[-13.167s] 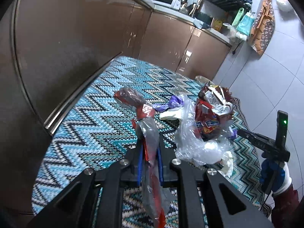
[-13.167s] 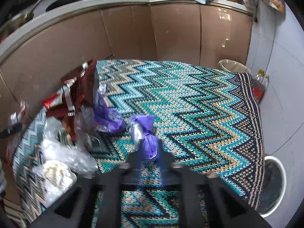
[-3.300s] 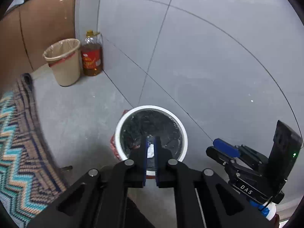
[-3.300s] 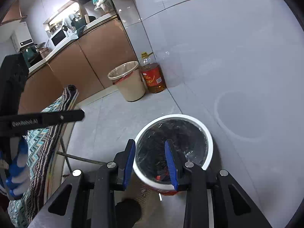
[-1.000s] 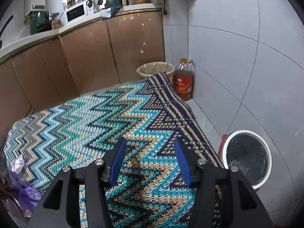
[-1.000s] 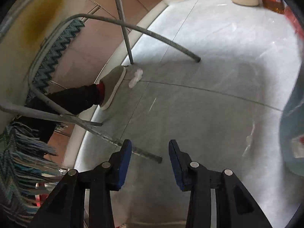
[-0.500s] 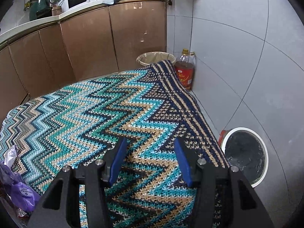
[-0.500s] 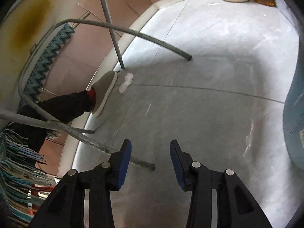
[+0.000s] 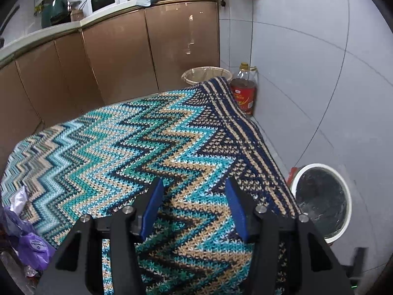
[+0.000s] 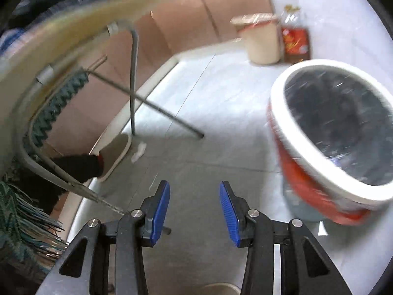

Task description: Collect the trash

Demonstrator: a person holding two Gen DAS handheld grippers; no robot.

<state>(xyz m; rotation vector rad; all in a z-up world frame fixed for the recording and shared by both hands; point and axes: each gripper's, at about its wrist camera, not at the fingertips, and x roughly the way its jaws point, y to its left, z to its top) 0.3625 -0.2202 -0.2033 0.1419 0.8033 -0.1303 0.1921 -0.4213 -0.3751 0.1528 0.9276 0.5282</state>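
Purple crumpled plastic wrappers [image 9: 27,243] lie at the near-left edge of my zigzag-knit-covered surface [image 9: 152,142], seen only from my left gripper [image 9: 194,209], fingers spread and empty. My right gripper [image 10: 194,211], likewise spread, shows the white-rimmed black-lined bin [image 10: 307,147] on the floor.

Trash bin [image 10: 307,93] blurred, cut off right.

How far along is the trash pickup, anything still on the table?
Partly done. The white-rimmed bin beside the table has a dark liner; its contents are not clear. In hand: nothing. The left gripper and right gripper both have jaws open and empty. Left: purple wrappers and other scraps sit at the near-left edge of the zigzag cloth, and a white scrap lies on the floor.
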